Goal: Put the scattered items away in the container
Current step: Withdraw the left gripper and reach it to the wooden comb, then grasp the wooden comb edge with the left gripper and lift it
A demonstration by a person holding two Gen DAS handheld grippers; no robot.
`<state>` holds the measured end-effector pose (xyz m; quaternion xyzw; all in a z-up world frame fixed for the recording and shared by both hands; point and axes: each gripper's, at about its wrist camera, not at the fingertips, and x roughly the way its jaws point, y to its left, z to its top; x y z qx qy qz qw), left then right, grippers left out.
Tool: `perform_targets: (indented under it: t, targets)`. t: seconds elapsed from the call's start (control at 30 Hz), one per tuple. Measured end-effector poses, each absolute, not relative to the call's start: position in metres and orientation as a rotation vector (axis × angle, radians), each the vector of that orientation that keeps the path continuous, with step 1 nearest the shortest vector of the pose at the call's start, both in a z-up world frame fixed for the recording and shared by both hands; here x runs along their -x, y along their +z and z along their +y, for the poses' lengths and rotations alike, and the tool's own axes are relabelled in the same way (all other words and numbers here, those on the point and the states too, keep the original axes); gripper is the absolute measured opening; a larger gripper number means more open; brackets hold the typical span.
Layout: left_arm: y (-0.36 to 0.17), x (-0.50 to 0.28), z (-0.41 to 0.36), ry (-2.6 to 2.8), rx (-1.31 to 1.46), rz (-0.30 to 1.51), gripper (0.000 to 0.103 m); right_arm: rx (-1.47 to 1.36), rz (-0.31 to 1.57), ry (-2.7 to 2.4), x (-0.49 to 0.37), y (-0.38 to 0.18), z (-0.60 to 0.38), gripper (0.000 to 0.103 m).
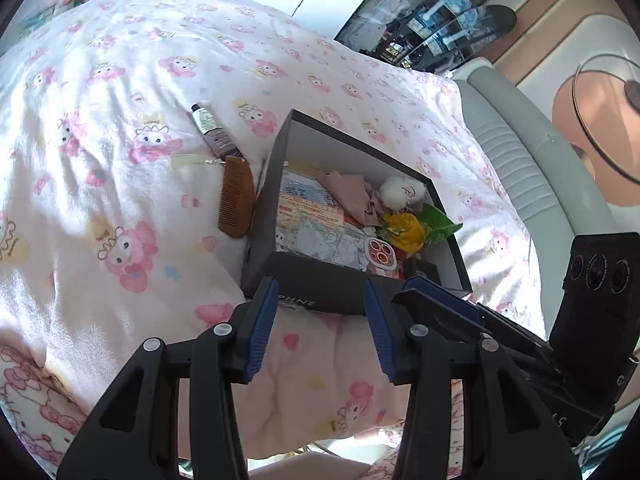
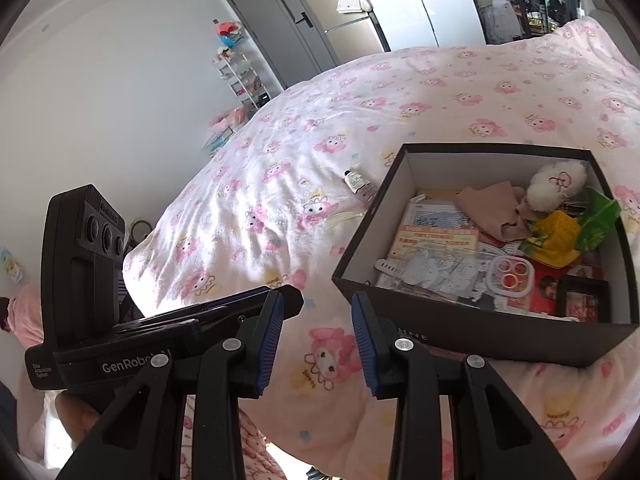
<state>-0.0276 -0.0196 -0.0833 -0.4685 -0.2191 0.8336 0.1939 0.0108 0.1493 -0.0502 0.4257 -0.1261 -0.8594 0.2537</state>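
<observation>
A black box (image 1: 320, 298) with a white inside sits on the bed and holds several items: a white plush ball (image 1: 401, 192), a beige cloth, a yellow and green toy, cards. It also shows in the right wrist view (image 2: 480, 334). A brown wooden comb (image 1: 237, 196) and a hand cream tube (image 1: 208, 128) lie on the quilt just left of the box. The tube shows in the right wrist view (image 2: 357, 181); the comb is hidden there. My left gripper (image 1: 320, 330) is open and empty at the box's near wall. My right gripper (image 2: 317, 344) is open and empty, left of the box.
The pink cartoon-print quilt (image 1: 120, 120) covers the bed. A grey padded headboard (image 1: 516, 152) lies to the right. A white shelf rack (image 2: 240, 76) and grey wardrobe (image 2: 280, 24) stand beyond the bed. The other gripper's body (image 2: 84, 264) is at the left.
</observation>
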Motion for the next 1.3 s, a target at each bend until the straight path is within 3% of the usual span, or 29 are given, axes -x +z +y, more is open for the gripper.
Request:
perform_targets:
  t: [0.13, 0.47, 0.7, 0.93, 1.0, 1.03, 1.07, 1.23, 1.3]
  targets:
    - [-0.088, 0.035, -0.042, 2.34, 1.292, -0.662, 0.052, -1.209, -0.369, -2.296, 0.018, -0.058, 0.14, 0.032]
    - [-0.136, 0.117, -0.09, 2.306, 1.355, -0.833, 0.05, -1.223, -0.412, -2.265, 0.097, -0.06, 0.111, 0.032]
    - [-0.209, 0.181, -0.063, 2.179, 1.533, -0.9, 0.048, -1.315, -0.403, -2.277, 0.13, -0.085, 0.103, 0.032]
    - [-0.243, 0.199, -0.037, 2.14, 1.591, -0.907, 0.047, -1.342, -0.357, -2.357, 0.138, -0.096, 0.109, 0.032]
    - [-0.247, 0.2, -0.035, 2.129, 1.586, -0.904, 0.039, -1.341, -0.361, -2.372, 0.138, -0.097, 0.113, 0.032]
    - [-0.247, 0.2, -0.033, 2.121, 1.585, -0.893, 0.022, -1.34, -0.372, -2.377, 0.137, -0.097, 0.115, 0.032]
    - [-0.247, 0.198, -0.031, 2.111, 1.579, -0.881, 0.014, -1.34, -0.385, -2.378, 0.136, -0.098, 0.116, 0.032]
    - [-0.244, 0.191, -0.023, 2.07, 1.551, -0.871, 0.011, -1.343, -0.456, -2.355, 0.127, -0.1, 0.121, 0.032]
    - [-0.243, 0.186, -0.024, 2.103, 1.568, -0.863, 0.005, -1.339, -0.462, -2.355, 0.12, -0.098, 0.12, 0.032]
